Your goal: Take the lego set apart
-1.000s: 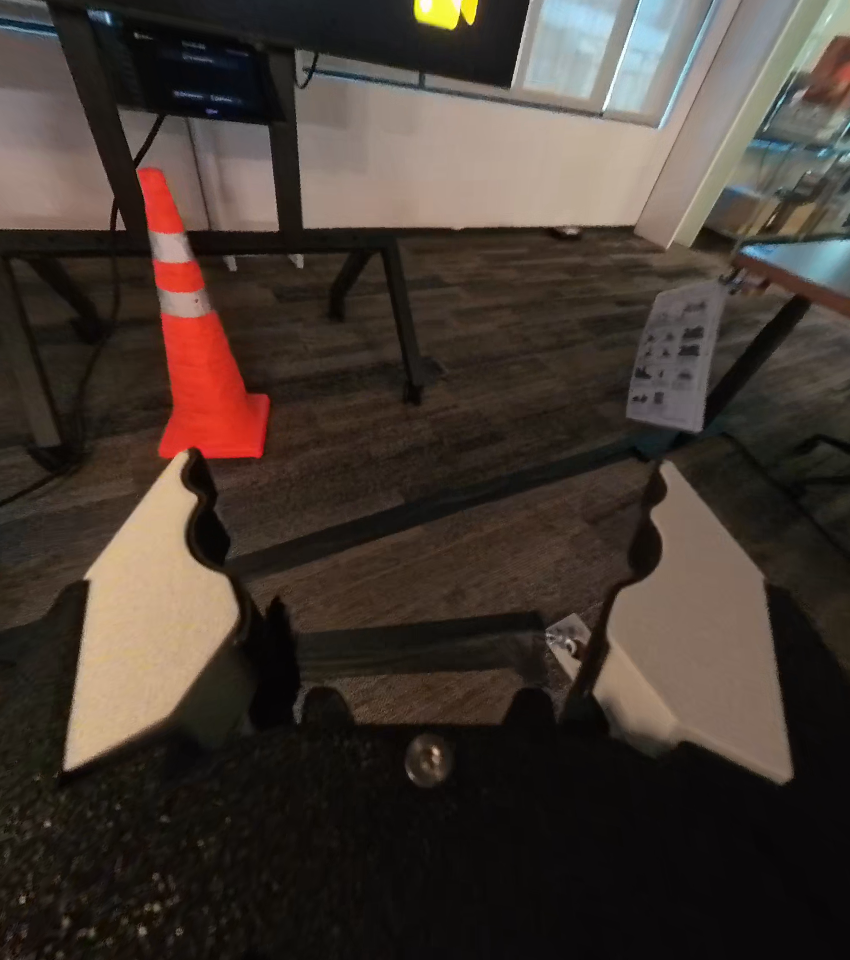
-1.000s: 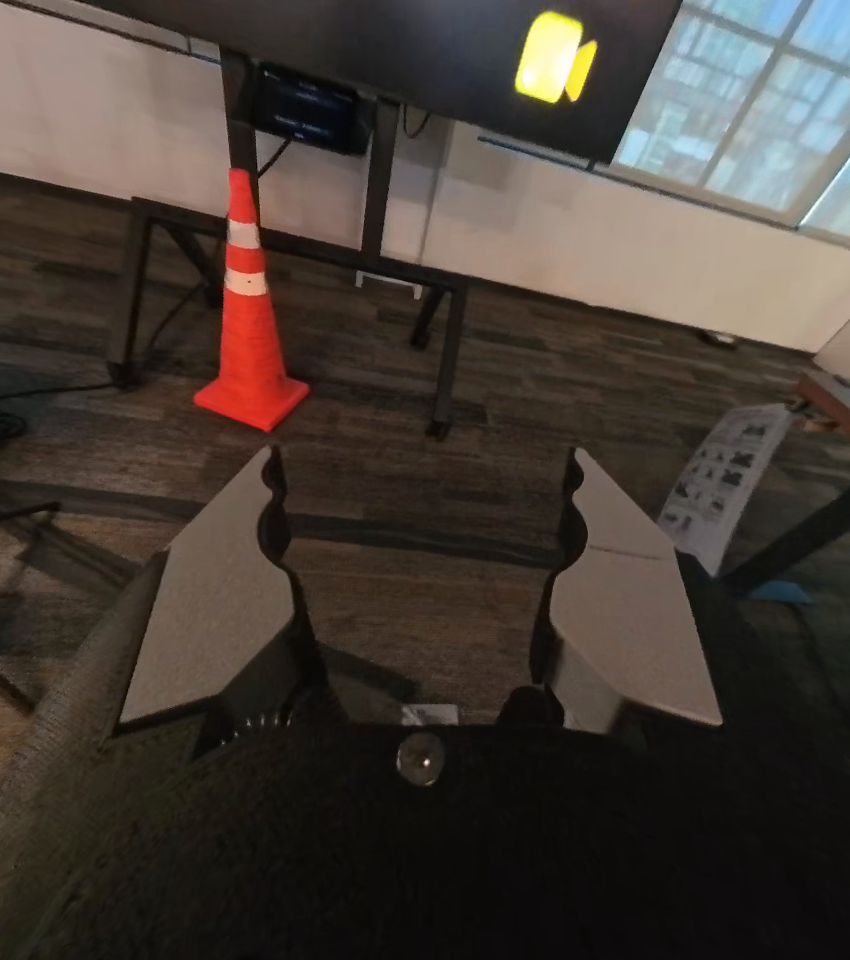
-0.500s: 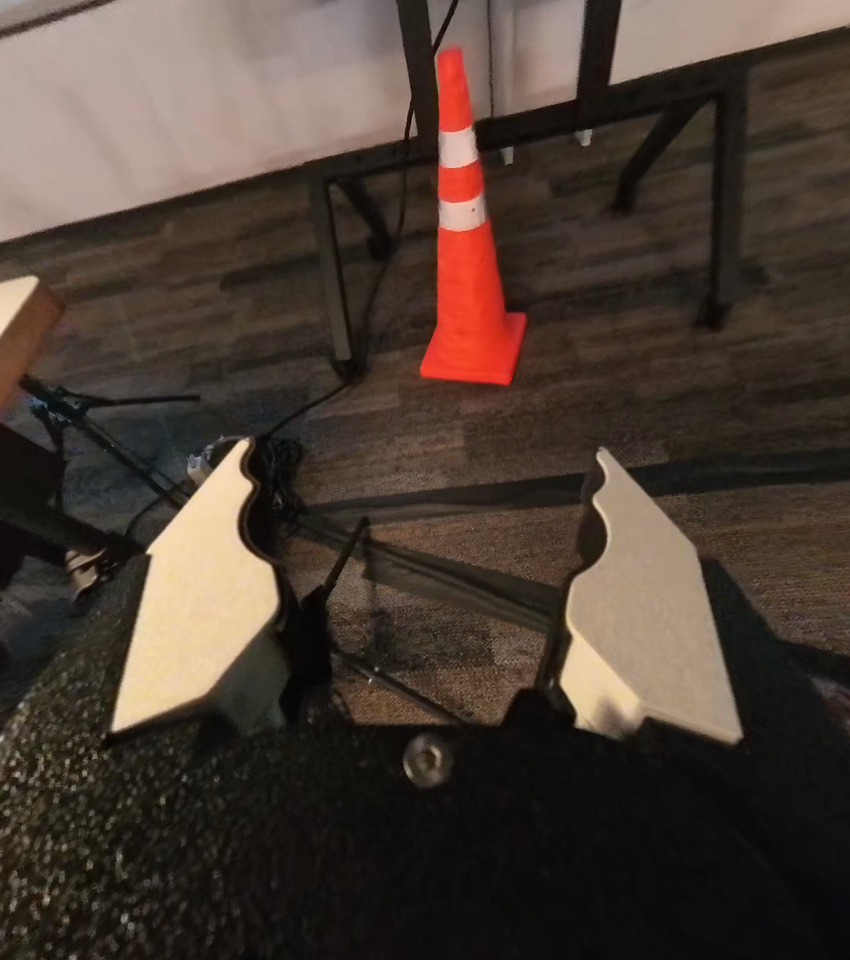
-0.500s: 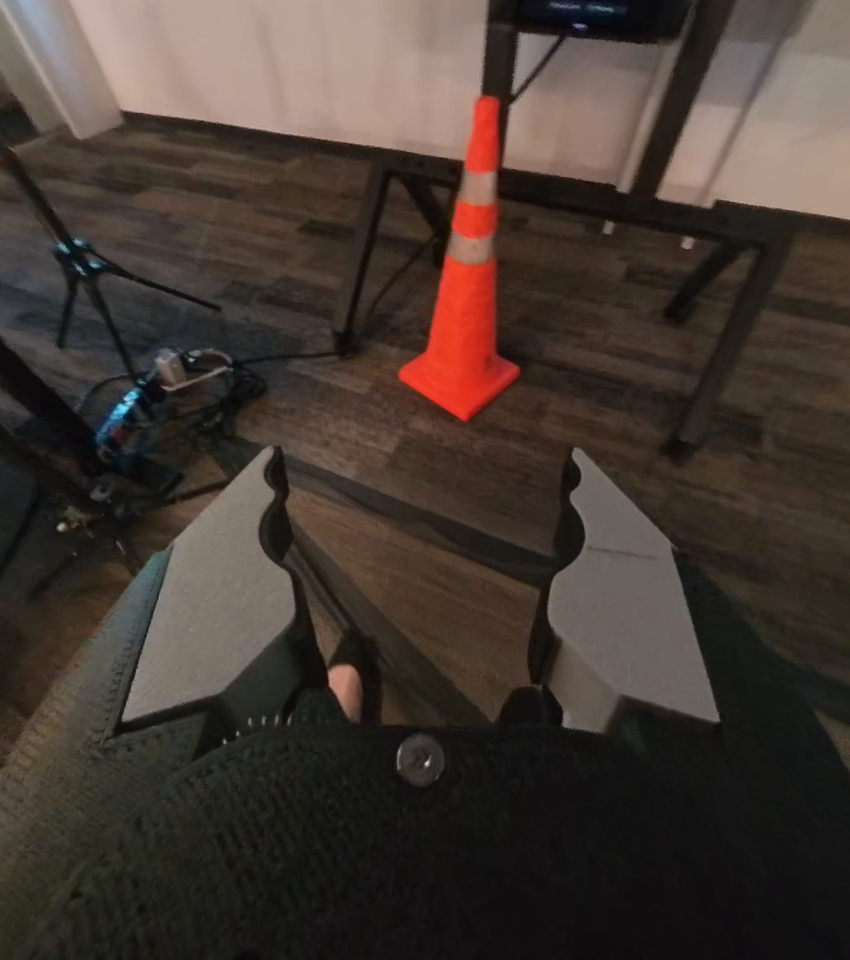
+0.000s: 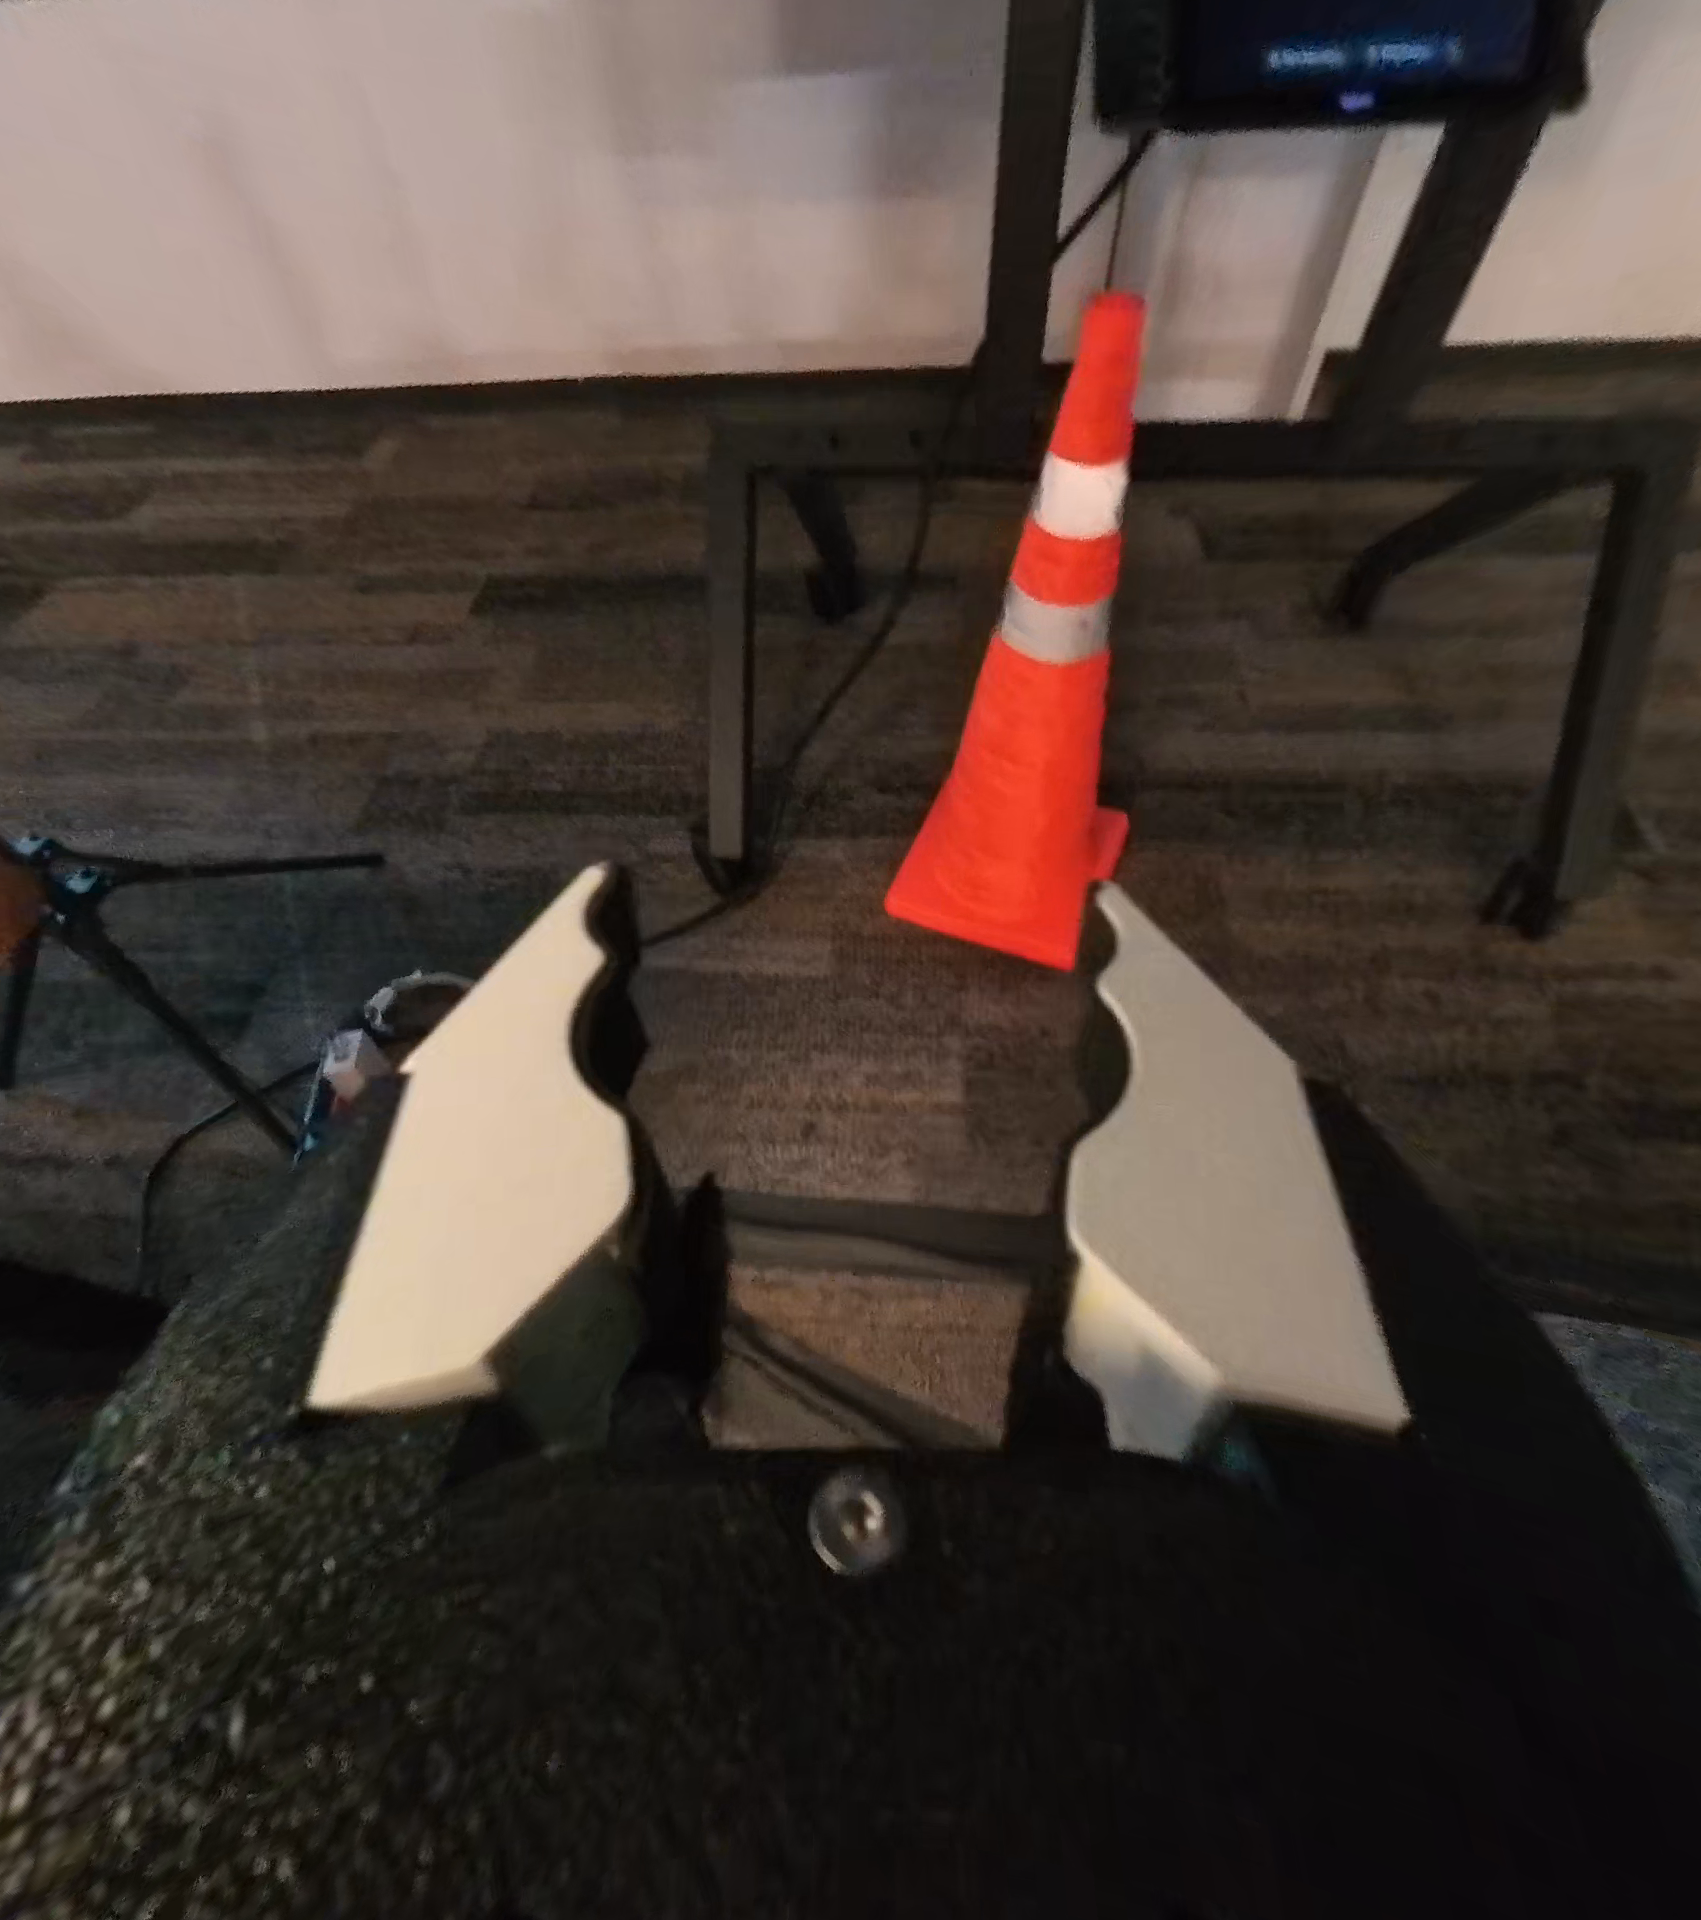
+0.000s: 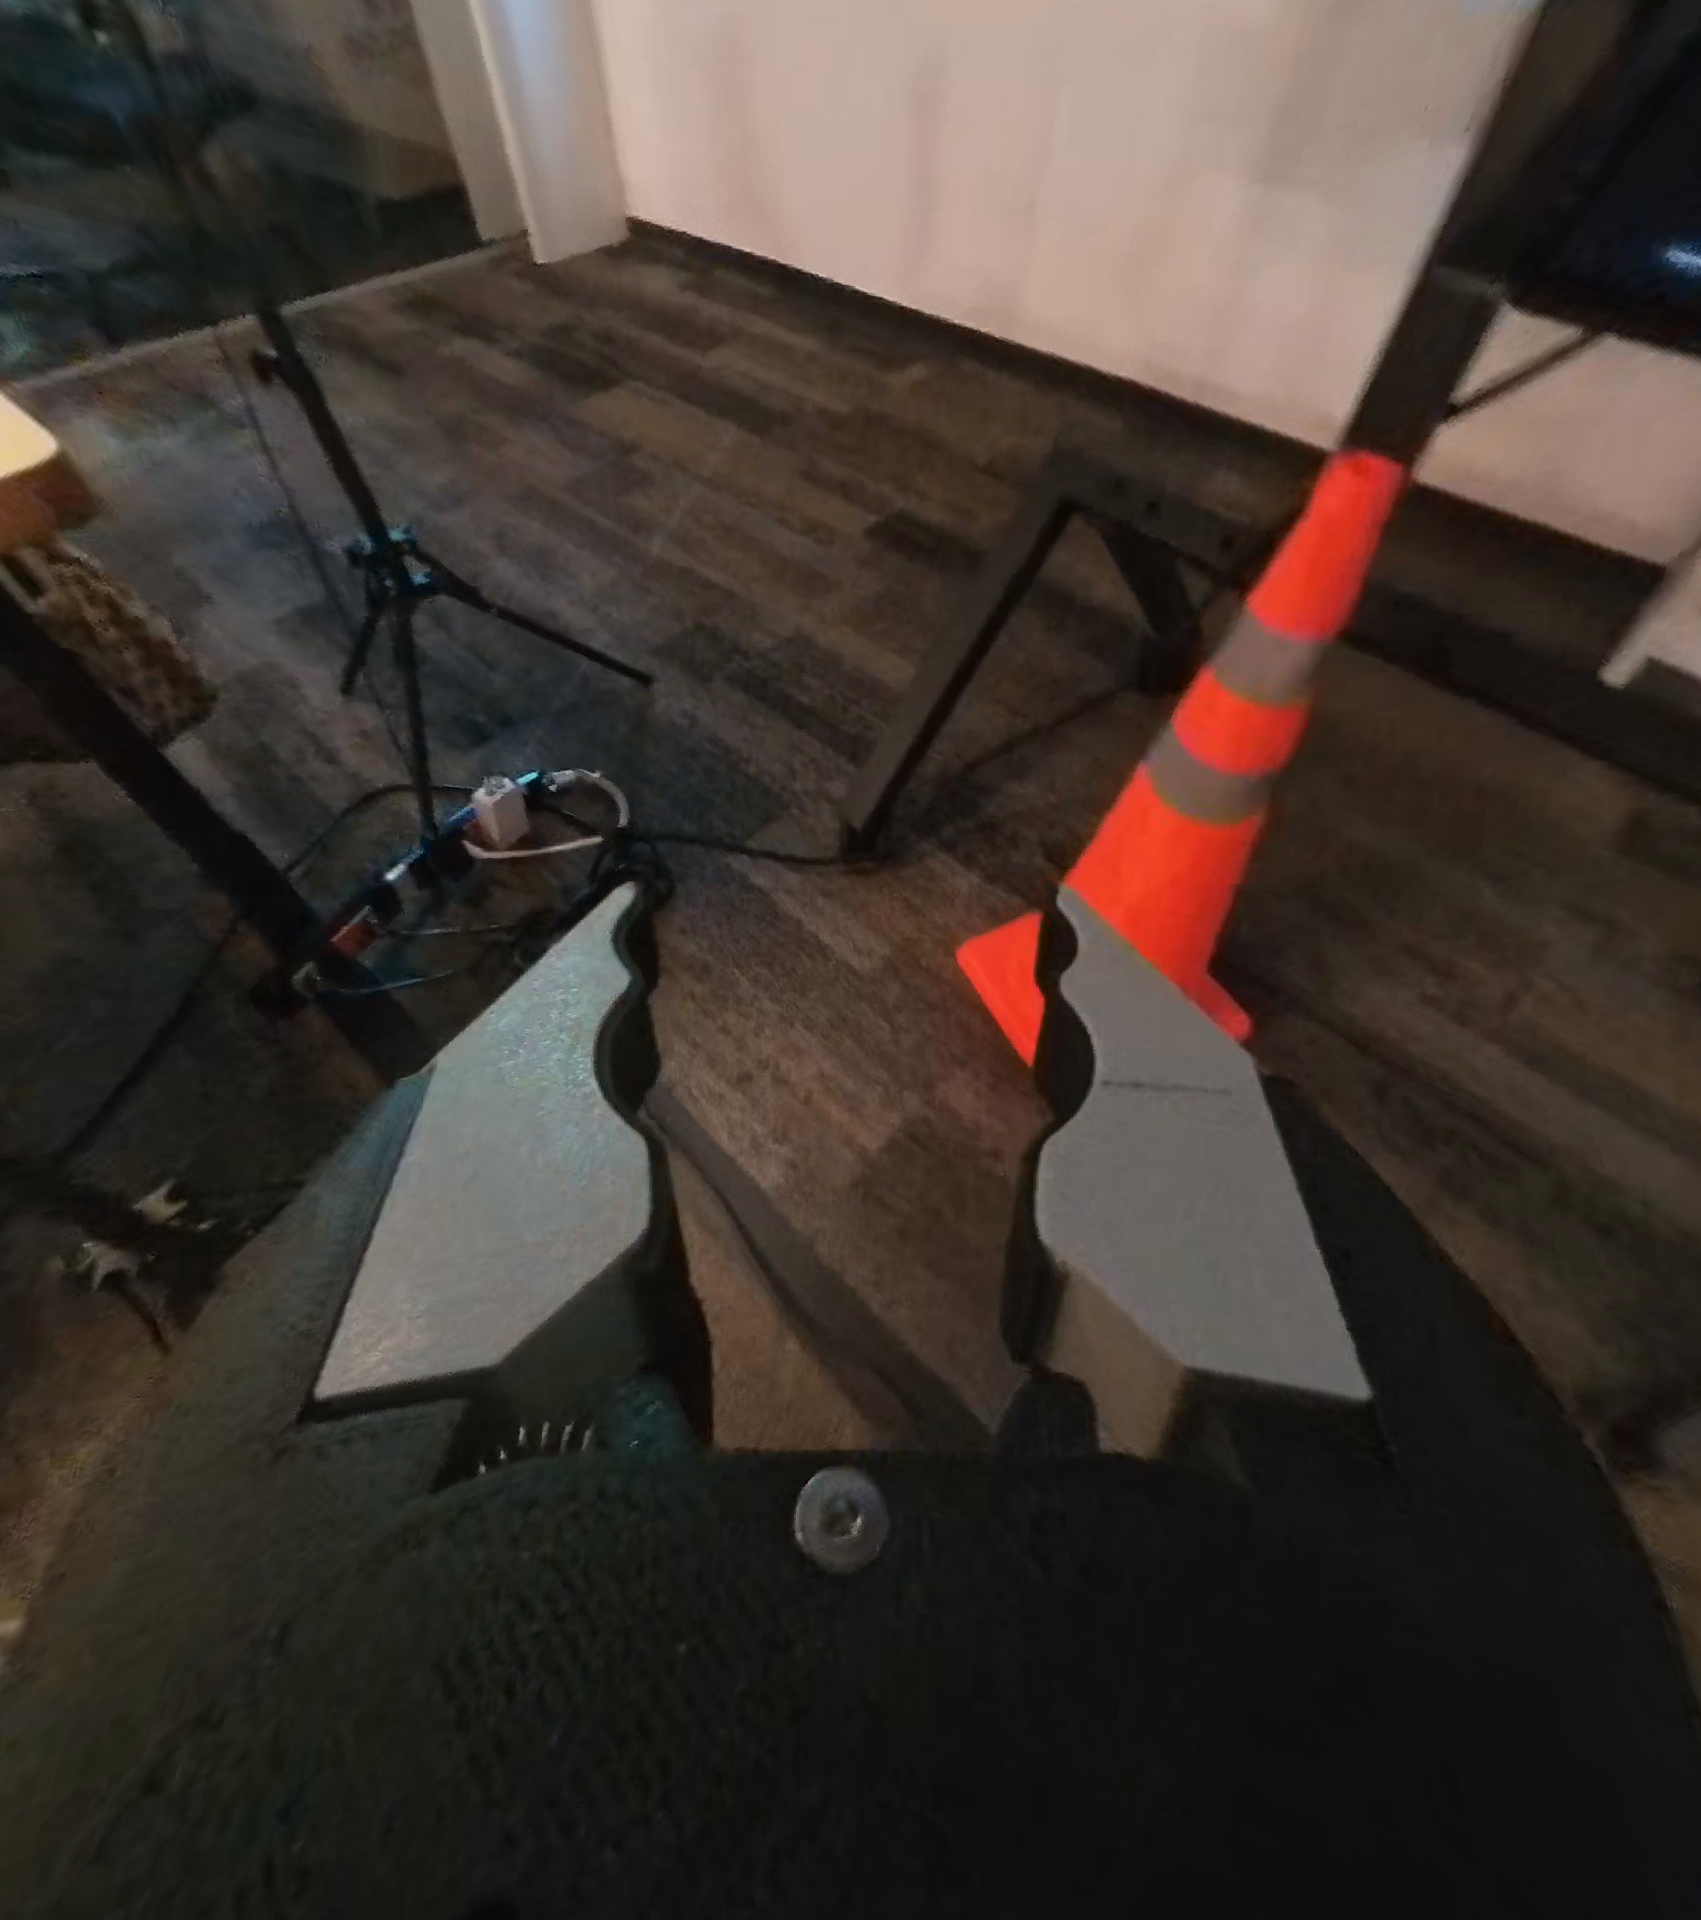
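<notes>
Left gripper is hanging over carpet w/ fingers spread, nothing btwn them. Right gripper is also spread & empty. Orange cone is standing far right by black stand legs; tripod & cables far left. Lego set isn't showing in either view.

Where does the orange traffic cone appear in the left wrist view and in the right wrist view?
Left wrist view: orange traffic cone stands right of centre, beyond the open jaws.
Right wrist view: the cone leans at the right.
Shared landmark: the black stand frame is just left of the cone.
</notes>
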The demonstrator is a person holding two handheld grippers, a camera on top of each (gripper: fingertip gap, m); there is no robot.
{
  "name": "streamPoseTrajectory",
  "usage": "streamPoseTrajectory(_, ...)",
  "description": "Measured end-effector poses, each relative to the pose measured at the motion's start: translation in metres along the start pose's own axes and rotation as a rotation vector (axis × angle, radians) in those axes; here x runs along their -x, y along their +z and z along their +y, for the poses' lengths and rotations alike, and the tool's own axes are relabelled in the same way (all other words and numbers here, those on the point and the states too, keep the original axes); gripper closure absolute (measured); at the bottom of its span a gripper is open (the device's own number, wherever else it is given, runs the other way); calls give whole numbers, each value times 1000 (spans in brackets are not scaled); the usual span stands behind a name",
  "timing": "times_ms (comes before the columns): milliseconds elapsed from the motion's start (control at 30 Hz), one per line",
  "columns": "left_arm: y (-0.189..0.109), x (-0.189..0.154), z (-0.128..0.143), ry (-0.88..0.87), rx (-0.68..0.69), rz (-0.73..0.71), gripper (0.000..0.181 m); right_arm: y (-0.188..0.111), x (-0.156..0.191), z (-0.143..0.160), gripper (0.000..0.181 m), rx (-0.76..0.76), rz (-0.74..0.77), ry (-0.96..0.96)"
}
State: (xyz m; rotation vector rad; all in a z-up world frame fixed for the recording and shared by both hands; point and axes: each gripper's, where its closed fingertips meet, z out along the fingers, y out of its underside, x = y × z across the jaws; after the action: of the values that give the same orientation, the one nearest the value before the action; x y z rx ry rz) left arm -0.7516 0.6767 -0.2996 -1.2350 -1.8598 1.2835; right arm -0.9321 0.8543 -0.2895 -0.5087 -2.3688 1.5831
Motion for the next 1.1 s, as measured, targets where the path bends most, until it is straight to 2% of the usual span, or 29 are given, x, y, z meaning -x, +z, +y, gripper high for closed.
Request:
streamPoseTrajectory(100, 47, 28, -30, -29, -56, -13, 123, 76, 0, -31, 130, 33, -87, -90)
streamPoseTrajectory(200, 109, 63, -64, -41, -106, -34, 129, 162, 12, -71, 135, 36, -212, -168)
streamPoseTrajectory(300, 181, 108, -89, 20, -92, -34, 141, 259, 25, -121, 139, -1, -302, -248)
streamPoseTrajectory(367, 225, 160, -101, 43, -54, -101, 152, 322, 41, -153, 142, -15, -391, -311)
streamPoseTrajectory(467, 269, 244, -114, -20, 11, -285, 163, 409, 61, -192, 145, -1, -486, -398)
streamPoseTrajectory(600, 321, 311, -133, -38, 78, -348, 162, 507, 97, -241, 147, 13, -623, -411)
streamPoseTrajectory(667, 340, 341, -143, -23, 94, -396, 164, 552, 120, -260, 147, 18, -672, -408)
streamPoseTrajectory(833, 371, 409, -180, -68, -12, -436, 163, 648, 185, -295, 147, 33, -780, -414)
streamPoseTrajectory(967, 380, 479, -199, -46, -81, -504, 164, 702, 238, -332, 146, -42, -875, -397)
streamPoseTrajectory(1033, 375, 520, -222, 20, -153, -606, 171, 726, 256, -357, 147, -87, -884, -371)
streamPoseTrajectory(1100, 378, 553, -255, 65, -238, -640, 172, 749, 268, -392, 142, -158, -869, -345)
